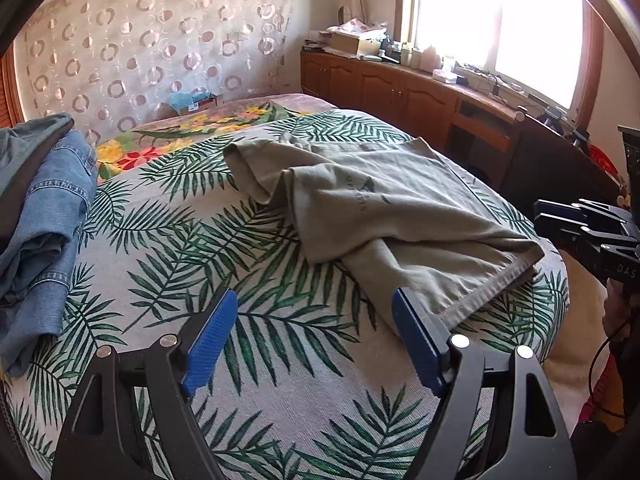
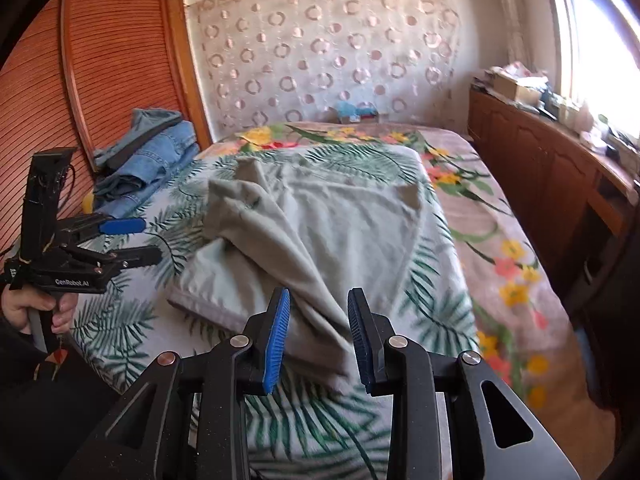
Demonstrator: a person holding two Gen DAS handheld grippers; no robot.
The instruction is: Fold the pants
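Observation:
Grey-green pants (image 1: 380,200) lie folded lengthwise and rumpled on the leaf-print sheet (image 1: 180,240) of a bed. My left gripper (image 1: 315,294) stands wide open just in front of the hem; its right fingertip is next to the hem's corner and nothing is between the pads. In the right wrist view the pants (image 2: 320,220) run away from me, and the near leg end lies under and between the jaws of my right gripper (image 2: 319,294), which are apart with the pads off the cloth. The left gripper (image 2: 140,240) shows at the left, held by a hand.
A pile of blue jeans (image 1: 52,208) sits at the bed's left side by a louvred wooden door (image 2: 100,60). A floral blanket (image 2: 500,240) covers the bed's right part. Wooden cabinets (image 1: 400,88) with clutter run under the bright window on the right.

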